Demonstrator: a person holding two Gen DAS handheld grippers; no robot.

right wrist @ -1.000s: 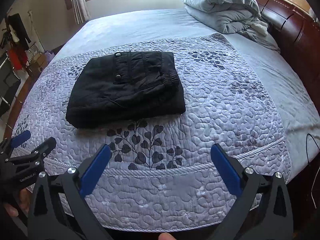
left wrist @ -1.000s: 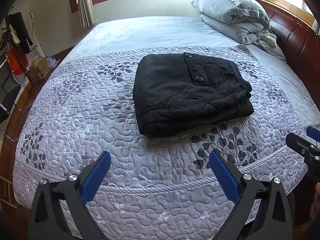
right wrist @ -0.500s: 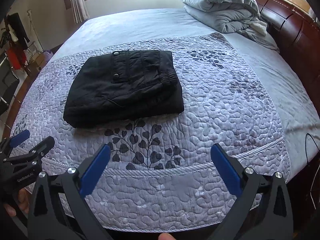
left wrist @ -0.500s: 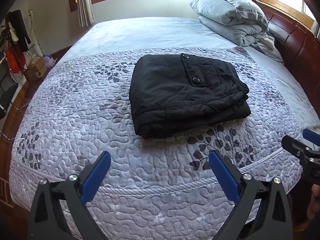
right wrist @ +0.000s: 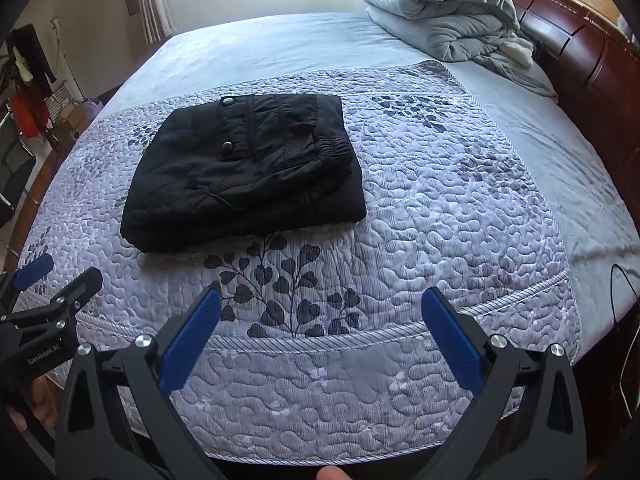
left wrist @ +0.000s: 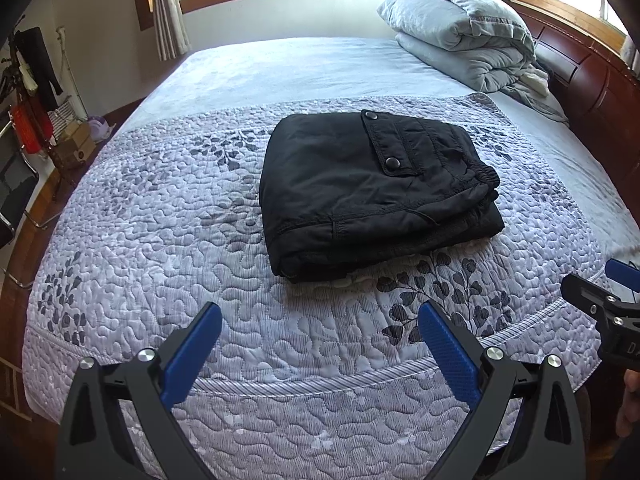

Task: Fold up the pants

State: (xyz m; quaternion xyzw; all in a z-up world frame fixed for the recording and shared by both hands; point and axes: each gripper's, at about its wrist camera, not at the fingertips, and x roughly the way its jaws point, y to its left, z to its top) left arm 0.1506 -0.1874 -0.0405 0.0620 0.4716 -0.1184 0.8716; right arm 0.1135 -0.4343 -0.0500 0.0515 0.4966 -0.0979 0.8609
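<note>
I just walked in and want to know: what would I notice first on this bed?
First, the black pants, folded into a neat bundle in the middle of the grey quilt. Then the rumpled grey duvet piled at the far right by the headboard. Up close, the left gripper and right gripper hang open and empty.

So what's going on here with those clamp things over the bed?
A person is folding pants using a hand-held gripper in each hand. The black pants already lie folded in a compact stack on the patterned quilt. The left hand-held gripper and the right hand-held gripper are both open, holding nothing, near the foot of the bed and clear of the pants. A bundled grey duvet sits by the headboard.
</note>
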